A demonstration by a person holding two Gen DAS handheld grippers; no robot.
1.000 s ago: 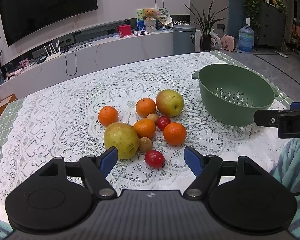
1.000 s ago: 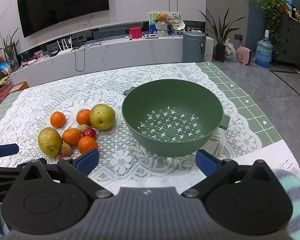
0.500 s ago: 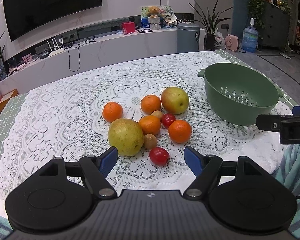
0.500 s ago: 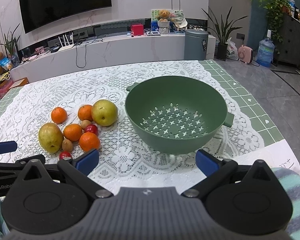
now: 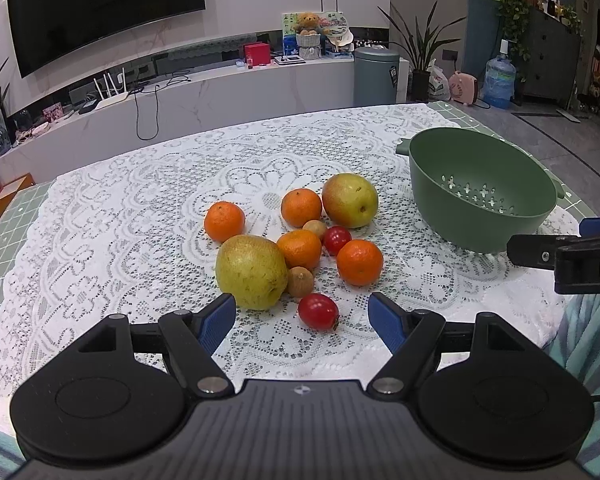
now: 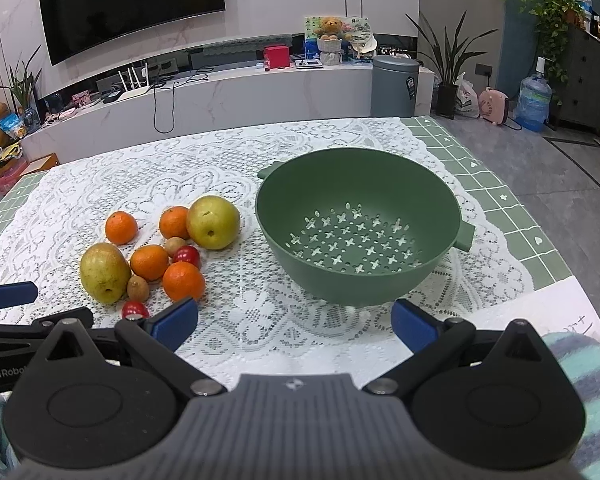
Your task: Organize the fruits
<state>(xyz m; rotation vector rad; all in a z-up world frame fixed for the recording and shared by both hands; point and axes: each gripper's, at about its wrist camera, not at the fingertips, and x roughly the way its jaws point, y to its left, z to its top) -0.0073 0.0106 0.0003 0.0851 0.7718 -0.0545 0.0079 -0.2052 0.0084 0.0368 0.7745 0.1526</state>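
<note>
Lying loose on the lace cloth (image 5: 112,208) of the bench (image 6: 496,184), the fruits form a cluster to the left of the green colander (image 6: 358,226): four oranges (image 5: 300,247), two pears (image 5: 251,271), two small brown fruits (image 5: 300,281) and two red ones (image 5: 318,311). The colander holds nothing. The left gripper (image 5: 301,315) hovers at the near edge of the cluster, fingers (image 5: 218,320) spread wide around the nearest red fruit without touching it. The right gripper (image 6: 294,321) faces the colander's near side, fingers open and empty.
</note>
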